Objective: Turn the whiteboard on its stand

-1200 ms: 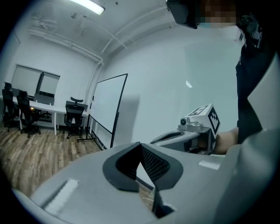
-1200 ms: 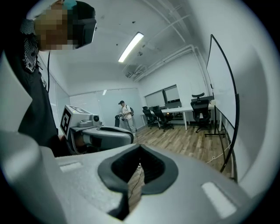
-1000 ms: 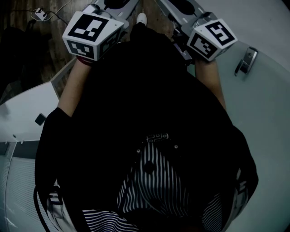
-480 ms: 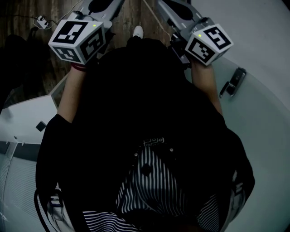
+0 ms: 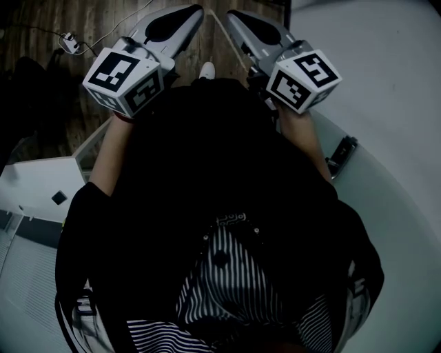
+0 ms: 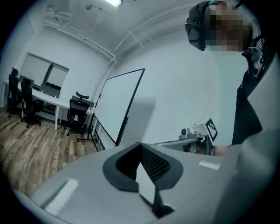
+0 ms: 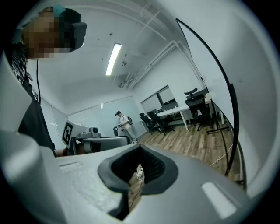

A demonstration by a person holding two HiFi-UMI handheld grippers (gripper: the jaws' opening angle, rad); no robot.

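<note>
In the left gripper view a whiteboard (image 6: 120,104) in a black frame stands tilted on its stand by the wall, some way ahead of my jaws. The right gripper view shows a black frame edge (image 7: 228,101) of a white board close at the right. Neither gripper touches it. My left gripper (image 6: 140,147) is shut and holds nothing; in the head view it sits at upper left (image 5: 180,21). My right gripper (image 7: 139,149) is shut and holds nothing as well, and it sits at upper middle (image 5: 242,22). Both point forward over the wooden floor.
Desks and black office chairs (image 6: 78,114) stand along the windows. A person (image 7: 124,124) stands far across the room. A cable and plug (image 5: 69,43) lie on the floor at the left. A pale curved surface with a metal clip (image 5: 342,156) is at my right.
Both grippers have shifted across the room with my body. Their jaws now reach further into the head view. The metal clip at the right has slid down and left in the picture.
</note>
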